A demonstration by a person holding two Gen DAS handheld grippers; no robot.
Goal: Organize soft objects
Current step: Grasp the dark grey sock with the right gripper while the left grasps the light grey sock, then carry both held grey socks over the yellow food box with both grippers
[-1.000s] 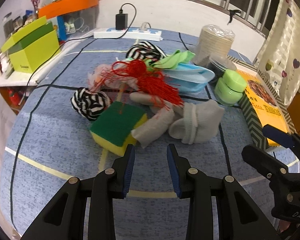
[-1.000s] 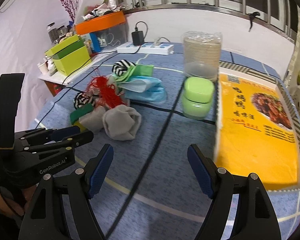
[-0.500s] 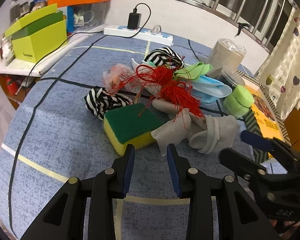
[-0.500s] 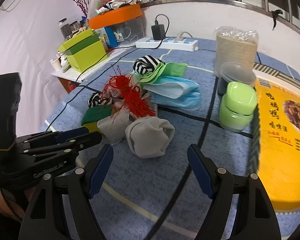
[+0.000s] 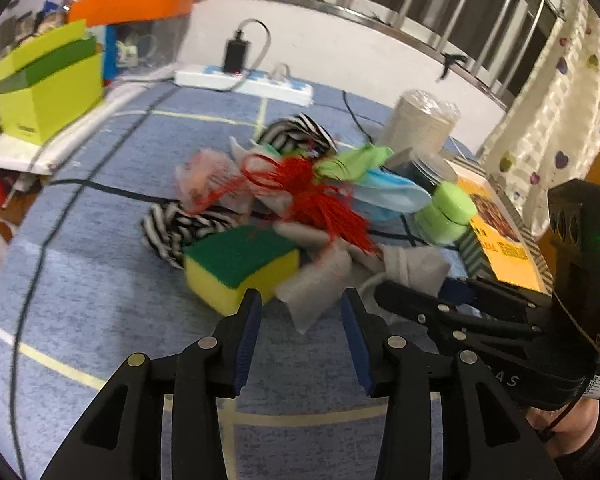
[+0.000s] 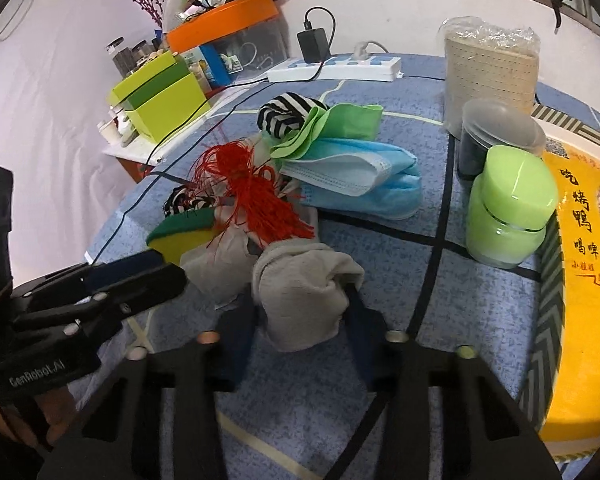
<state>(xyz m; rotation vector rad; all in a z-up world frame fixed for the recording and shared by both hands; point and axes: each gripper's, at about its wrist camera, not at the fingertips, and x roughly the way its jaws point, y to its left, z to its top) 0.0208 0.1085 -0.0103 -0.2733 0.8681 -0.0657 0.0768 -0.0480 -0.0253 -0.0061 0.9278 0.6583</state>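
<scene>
A pile of soft things lies on the blue cloth: a green-and-yellow sponge [image 5: 240, 268], a red tassel [image 6: 256, 200], striped socks [image 5: 180, 228], blue masks [image 6: 360, 180] and a green mask [image 6: 340, 124]. My right gripper [image 6: 300, 316] is closing on a rolled grey sock [image 6: 300, 288] at the pile's near edge, and its pads touch both sides. My left gripper [image 5: 302, 312] is opening beside the sponge. The tip of a flat grey sock [image 5: 312, 296] lies loose between its jaws. Each gripper also shows in the other's view, the right gripper [image 5: 416, 292] and the left gripper [image 6: 168, 268].
A green jar [image 6: 508, 208], a dark lidded cup [image 6: 496, 128] and a wrapped stack of paper cups [image 6: 488, 72] stand right of the pile. A yellow box [image 6: 580, 280] lies at the far right. A power strip [image 6: 336, 68] and a lime box [image 6: 160, 100] sit behind.
Both grippers have come up to the pile's near edge. The right jaws narrowed from wide open around the rolled grey sock. The left jaws spread wider.
</scene>
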